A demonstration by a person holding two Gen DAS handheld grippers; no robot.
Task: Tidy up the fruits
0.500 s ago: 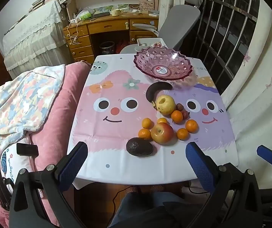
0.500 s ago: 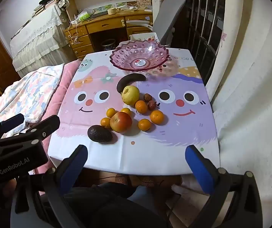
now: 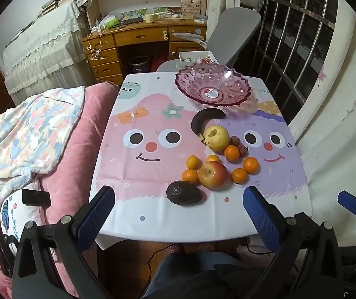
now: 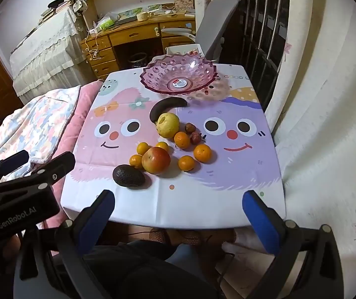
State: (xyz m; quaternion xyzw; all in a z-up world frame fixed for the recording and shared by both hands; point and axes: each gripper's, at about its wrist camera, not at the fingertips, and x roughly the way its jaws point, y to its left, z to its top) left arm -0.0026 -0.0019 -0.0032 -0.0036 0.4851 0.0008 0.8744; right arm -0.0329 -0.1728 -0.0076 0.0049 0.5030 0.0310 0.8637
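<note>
Fruit lies loose on a tabletop (image 3: pixel 133 214) covered by a cartoon-face cloth, seen from the near edge. Left tool (image 3: pixel 178 211) hovers short of that edge, its blue pads spread wide and holding nothing; the right tool (image 4: pixel 178 211) hovers likewise, equally wide open and empty. Left to right across the cluster: a dark avocado (image 3: pixel 183 192) nearest the viewer, its long axis running left–right; two small oranges (image 3: pixel 193 162) just beyond it; a red apple (image 3: pixel 212 175) with its stem dimple turned up, touching the nearer small orange; a third small orange (image 3: pixel 212 158) partly hidden behind the apple; three further oranges (image 3: pixel 251 165) to the apple's right. Behind these sits a yellow apple (image 3: pixel 216 138), its hollow facing up and to the left, with two brownish-red small fruits (image 3: pixel 235 140) just beside it. A blackened banana (image 3: pixel 206 119) curves from the yellow apple's left side up and over toward the right, its stem end touching that apple. Farthest back, a pink faceted bowl (image 3: pixel 190 87) stands upright near the far edge, holding no fruit. A pink blanket (image 3: pixel 73 149) lies to the left of the tabletop.
</note>
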